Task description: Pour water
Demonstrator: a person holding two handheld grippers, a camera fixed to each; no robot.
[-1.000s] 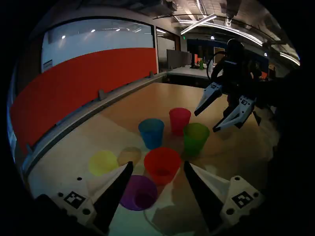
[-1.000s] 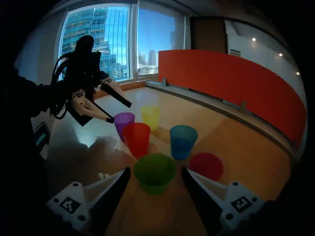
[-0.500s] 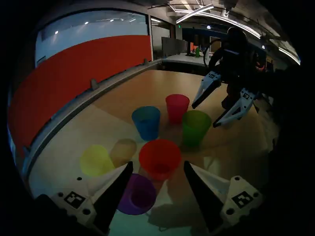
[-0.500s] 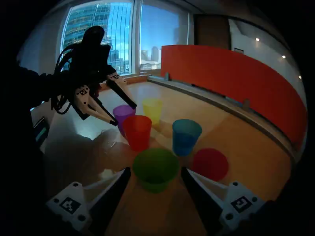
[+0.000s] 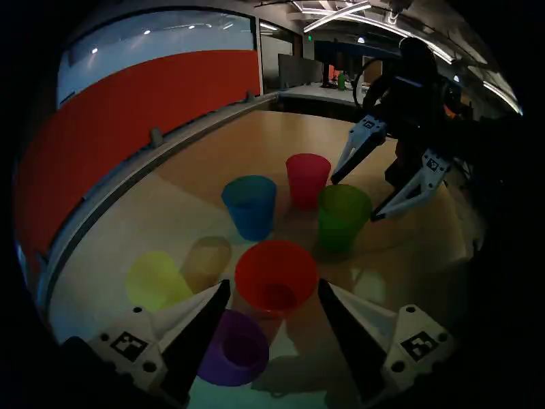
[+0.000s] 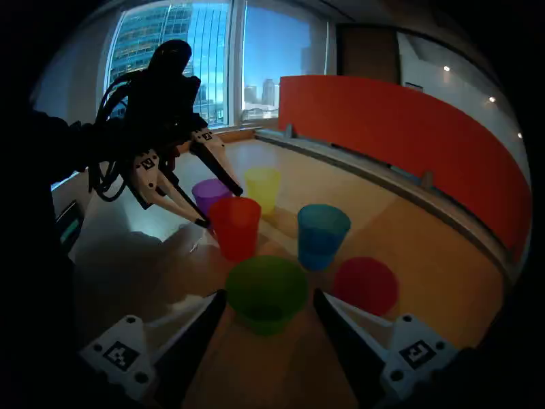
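On the pale wooden tabletop (image 5: 259,140), the left gripper (image 5: 272,283), fingers spread, flanks the orange-red translucent plastic cup (image 5: 276,269), while the right gripper (image 6: 269,293), likewise spread, flanks the green translucent plastic cup (image 6: 266,303).

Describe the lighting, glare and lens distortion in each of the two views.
Left gripper view: dim overall, lit by ceiling strip lights; the yellow cup casts a soft tinted shadow on the table; the fisheye bows the red partition. Right gripper view: bright windows backlight the left gripper to a near silhouette, with pale glare on the table's left.
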